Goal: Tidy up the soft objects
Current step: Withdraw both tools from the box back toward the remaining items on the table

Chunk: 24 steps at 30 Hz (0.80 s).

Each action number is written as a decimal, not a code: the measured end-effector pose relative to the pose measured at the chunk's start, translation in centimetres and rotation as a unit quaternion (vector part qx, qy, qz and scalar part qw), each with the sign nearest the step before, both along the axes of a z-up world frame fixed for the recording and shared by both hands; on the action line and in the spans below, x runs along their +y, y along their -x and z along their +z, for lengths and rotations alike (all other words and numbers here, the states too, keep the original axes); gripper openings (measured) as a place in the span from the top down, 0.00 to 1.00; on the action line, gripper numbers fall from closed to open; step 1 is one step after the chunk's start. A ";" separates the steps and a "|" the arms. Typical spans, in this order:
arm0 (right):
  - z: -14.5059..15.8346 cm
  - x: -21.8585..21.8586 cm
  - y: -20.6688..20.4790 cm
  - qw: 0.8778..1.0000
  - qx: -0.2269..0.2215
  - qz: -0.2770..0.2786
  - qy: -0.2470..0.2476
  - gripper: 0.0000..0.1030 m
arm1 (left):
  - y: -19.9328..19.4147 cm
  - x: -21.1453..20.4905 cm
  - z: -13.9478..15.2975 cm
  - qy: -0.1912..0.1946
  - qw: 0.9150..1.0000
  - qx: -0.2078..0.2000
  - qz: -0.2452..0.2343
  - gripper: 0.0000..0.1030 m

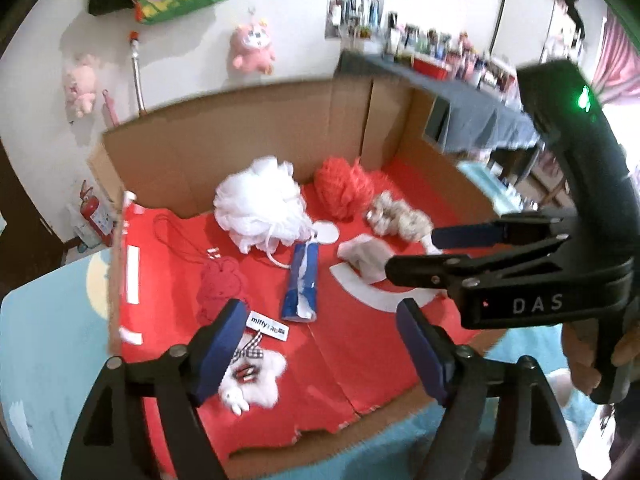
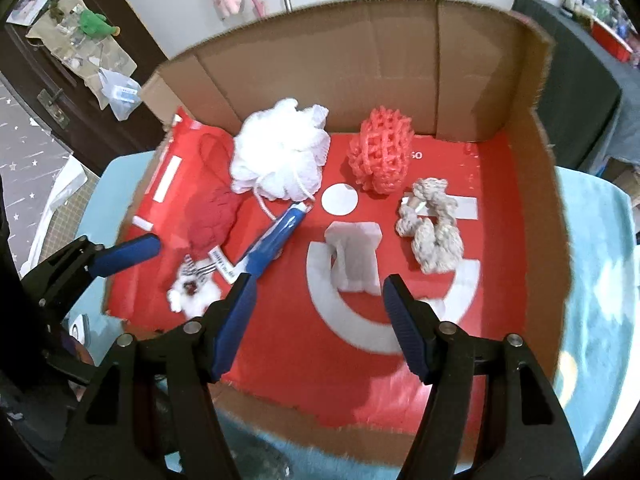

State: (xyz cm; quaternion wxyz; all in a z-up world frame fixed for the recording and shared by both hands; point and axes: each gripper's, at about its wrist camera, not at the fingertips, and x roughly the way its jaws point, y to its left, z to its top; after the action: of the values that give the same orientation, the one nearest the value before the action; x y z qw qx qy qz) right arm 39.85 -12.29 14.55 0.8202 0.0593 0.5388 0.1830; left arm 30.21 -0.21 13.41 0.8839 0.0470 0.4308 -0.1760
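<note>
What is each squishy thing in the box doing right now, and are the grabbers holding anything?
White bath pouf: resting at the back, loose.
Coral mesh sponge: resting by the back wall.
Rope toy: lying coiled.
Blue tube: lying flat.
White plush keychain: lying down.
Left gripper: open, empty.
Right gripper: open, empty.

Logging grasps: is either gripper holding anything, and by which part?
Nothing is held. The left gripper and right gripper both stand open and empty.

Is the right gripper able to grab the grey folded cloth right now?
Probably yes. The right gripper is open and empty, and the grey folded cloth lies just beyond its fingertips on the red box floor, with nothing on it.
</note>
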 end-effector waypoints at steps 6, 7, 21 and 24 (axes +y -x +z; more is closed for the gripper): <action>4.0 -1.4 4.4 0.998 -0.054 -0.008 0.010 0.31 | 4.6 0.6 3.6 0.021 0.998 -0.057 0.025 0.07; 4.9 -1.7 5.4 0.998 -0.069 -0.009 0.013 0.28 | 5.4 0.7 4.1 0.024 0.997 -0.069 0.027 0.07; 11.5 -5.3 22.1 0.967 -0.249 -0.050 0.027 0.15 | 18.8 1.3 7.3 0.065 0.975 -0.200 0.076 0.00; 11.4 -5.9 25.0 0.961 -0.270 -0.061 0.027 0.15 | 21.3 0.7 7.3 0.057 0.971 -0.219 0.073 0.00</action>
State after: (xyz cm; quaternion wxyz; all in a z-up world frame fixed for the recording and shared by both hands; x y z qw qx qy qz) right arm 14.84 -18.15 25.97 0.9459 0.0181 0.2979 0.1276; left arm 8.91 0.48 20.66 0.9683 0.0027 0.2188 -0.1208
